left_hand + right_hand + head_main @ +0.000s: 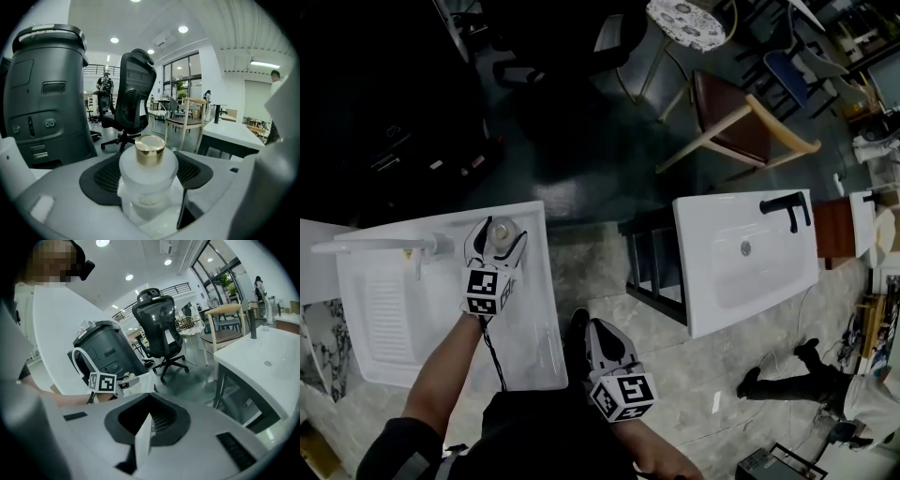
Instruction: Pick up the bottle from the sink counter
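Bottle [149,174], frosted, gold cap, between spread jaws of left hand-held gripper [498,238]; right hand-held gripper [598,330] closed.

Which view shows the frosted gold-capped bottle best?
Left gripper view: the frosted bottle with gold cap sits centred and close inside the open left claw. Head view shows only its top, small. Right gripper view: too small to tell.

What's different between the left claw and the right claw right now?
The left claw is open, with the bottle between its jaws; the right claw is shut and empty. The left claw is over the sink counter; the right claw hangs beside it, over the floor. Both carry a marker cube.
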